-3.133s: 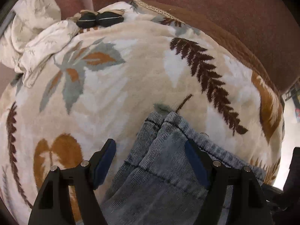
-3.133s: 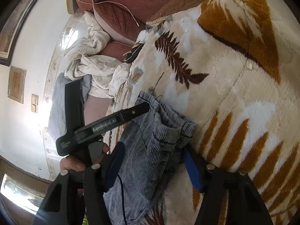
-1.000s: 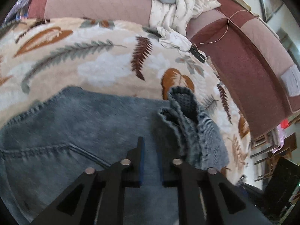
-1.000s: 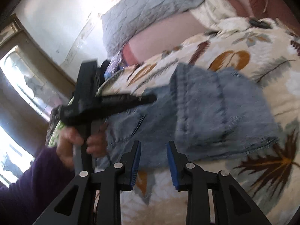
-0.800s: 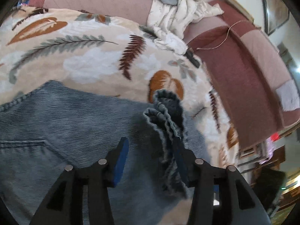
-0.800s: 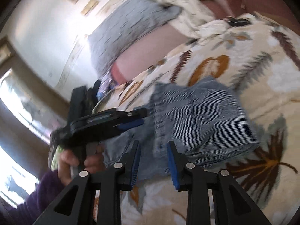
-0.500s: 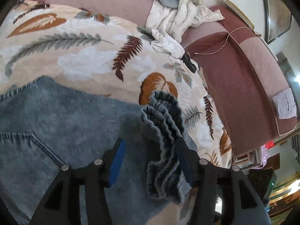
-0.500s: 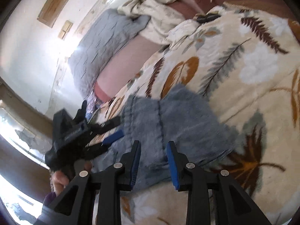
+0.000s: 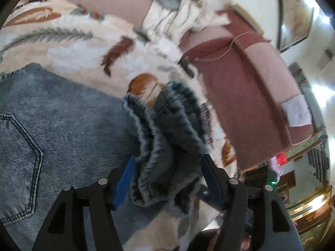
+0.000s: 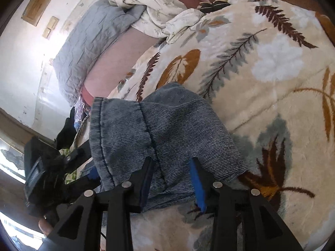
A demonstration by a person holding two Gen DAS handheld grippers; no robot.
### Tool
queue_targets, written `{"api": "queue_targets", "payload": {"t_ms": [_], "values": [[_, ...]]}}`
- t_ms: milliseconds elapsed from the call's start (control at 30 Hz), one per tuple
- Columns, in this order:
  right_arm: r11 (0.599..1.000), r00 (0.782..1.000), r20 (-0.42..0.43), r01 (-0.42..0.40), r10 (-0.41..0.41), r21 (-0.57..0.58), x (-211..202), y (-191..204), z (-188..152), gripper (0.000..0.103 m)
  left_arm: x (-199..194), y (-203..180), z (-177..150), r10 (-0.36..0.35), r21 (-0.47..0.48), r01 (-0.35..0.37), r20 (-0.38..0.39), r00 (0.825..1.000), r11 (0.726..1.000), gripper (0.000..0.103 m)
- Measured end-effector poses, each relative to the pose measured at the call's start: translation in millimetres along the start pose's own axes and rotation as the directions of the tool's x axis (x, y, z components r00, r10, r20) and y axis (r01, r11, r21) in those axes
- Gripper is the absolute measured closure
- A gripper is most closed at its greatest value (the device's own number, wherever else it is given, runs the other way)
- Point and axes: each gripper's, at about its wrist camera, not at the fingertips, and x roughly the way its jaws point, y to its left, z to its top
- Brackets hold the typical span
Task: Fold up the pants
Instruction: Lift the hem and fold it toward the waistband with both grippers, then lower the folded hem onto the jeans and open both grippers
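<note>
Grey-blue denim pants point(image 9: 52, 121) lie on a leaf-patterned blanket point(image 9: 69, 48), back pocket at the left. The leg ends point(image 9: 167, 138) are folded over and bunched into a stack. My left gripper point(image 9: 167, 175) is open, its blue pads on either side of that bunch. In the right wrist view the folded pants point(image 10: 146, 133) lie on the blanket point(image 10: 272, 67). My right gripper point(image 10: 171, 175) is open over the near edge of the fold. The left gripper point(image 10: 48, 167) shows there at the left edge.
A maroon sofa back point(image 9: 240, 87) runs behind the blanket. A crumpled white floral sheet point(image 10: 159, 14) and a grey quilted pillow point(image 10: 88, 48) lie at the far end. A small black object point(image 10: 213, 5) rests near the sheet. The blanket's edge falls off at the right of the left wrist view.
Both grippers were shut a second ago and have opened. The leg ends were carried over onto the upper part of the pants and let go. The left gripper now straddles the bunch.
</note>
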Motion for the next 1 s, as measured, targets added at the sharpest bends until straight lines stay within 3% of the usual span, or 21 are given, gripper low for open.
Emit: {"api": "queue_targets", "payload": {"t_ms": [100,233,333,533,600,633,667,700,767,900,1000], "values": [[1.0,1.0,-0.021,0.007,-0.008,-0.015,4.9,2.4,-1.1,0.056,-0.3,-3.2,-0.5,0.049,0.025,-0.049,-0.001,0.999,0.998,0.031],[0.995,0.998,-0.034,0.041,-0.044,-0.094,15.7,16.7,-6.6,0.045,-1.1,-9.6,2.0,0.047,0.041,-0.047,0.009,0.999,0.998,0.031],[0.987,0.997,-0.028,0.064,-0.069,-0.145,15.8,24.5,-10.6,0.044,5.4,-8.3,5.2,0.107,0.042,-0.107,-0.001,0.994,0.993,0.03],[0.999,1.0,-0.011,-0.005,0.005,-0.039,5.4,7.9,-3.4,0.044,34.3,1.6,9.8,0.18,0.008,-0.18,-0.077,0.981,0.984,0.03],[0.999,1.0,0.003,-0.008,0.008,-0.037,1.6,7.0,-2.3,0.044,48.6,1.0,9.4,0.236,0.028,-0.234,-0.12,0.964,0.972,0.032],[0.999,1.0,0.003,-0.01,0.01,-0.036,1.3,6.6,-1.9,0.044,51.8,-0.9,8.7,0.24,0.043,-0.237,-0.118,0.963,0.971,0.037],[0.999,1.0,-0.002,-0.014,0.014,-0.029,2.0,5.4,-1.8,0.044,53.7,-4.4,8.8,0.242,0.066,-0.236,-0.107,0.964,0.969,0.061],[1.0,1.0,-0.008,-0.017,0.017,-0.02,2.7,3.8,-1.6,0.045,55.3,-9.9,9.0,0.262,0.102,-0.252,-0.099,0.96,0.962,0.071],[0.999,0.999,-0.015,-0.031,0.031,0.008,3.7,-2.2,-0.9,0.045,55.0,-24.3,8.8,0.285,0.178,-0.267,-0.083,0.955,0.947,0.078],[0.996,0.997,-0.013,-0.071,0.072,0.048,2.4,-8.7,-0.7,0.045,35.9,-64.3,3.6,0.277,0.349,-0.247,-0.039,0.96,0.904,0.08],[0.991,0.993,-0.013,-0.12,0.121,0.06,1.3,-7.9,-1.1,0.045,19.0,-59.3,0.0,0.313,0.352,-0.283,-0.028,0.949,0.892,0.079]]}}
